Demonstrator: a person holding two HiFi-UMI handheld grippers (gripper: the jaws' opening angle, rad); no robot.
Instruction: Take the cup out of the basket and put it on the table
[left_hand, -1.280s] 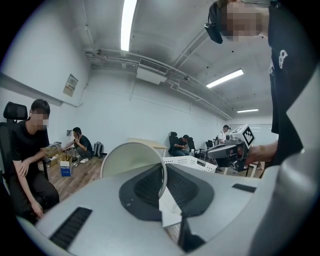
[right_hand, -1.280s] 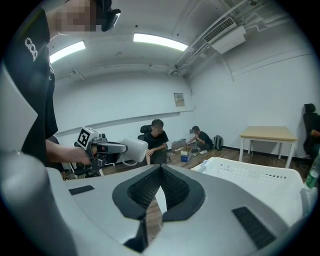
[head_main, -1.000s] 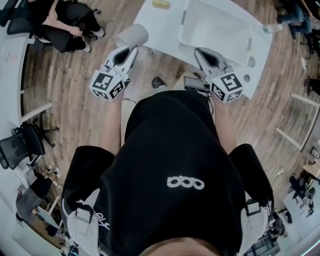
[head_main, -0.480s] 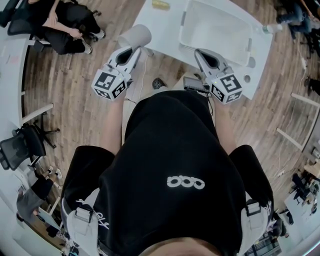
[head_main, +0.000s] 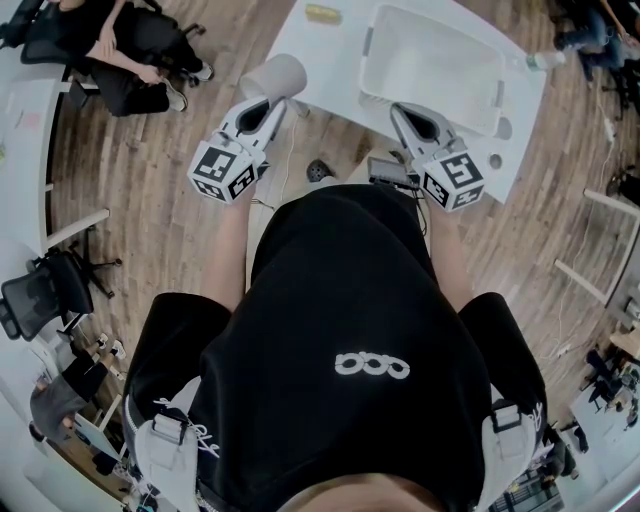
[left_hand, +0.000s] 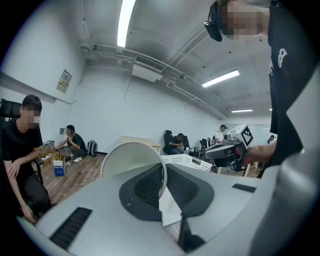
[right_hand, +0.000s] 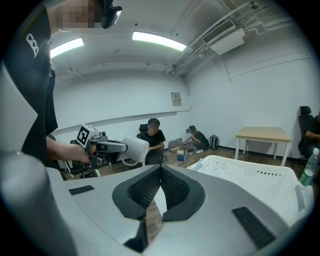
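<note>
Head view: holds cup (head_main: 272, 76) in left gripper (head_main: 266, 102), outside basket (head_main: 368, 45), nudged barely nearer bench (head_main: 322, 55); still needs setting down. Left gripper view: pinches cup rim between jaws. Right gripper view: clenches right gripper (right_hand: 160, 171) on nothing.

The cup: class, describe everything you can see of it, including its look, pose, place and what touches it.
The cup is plain white and looks like paper, with a thin rim and an empty inside. It lies on its side in the air, mouth turned toward the left gripper, whose jaws pinch its wall, one inside and one outside. It hangs by the left edge of the table, outside the basket, and nothing else touches it.
</note>
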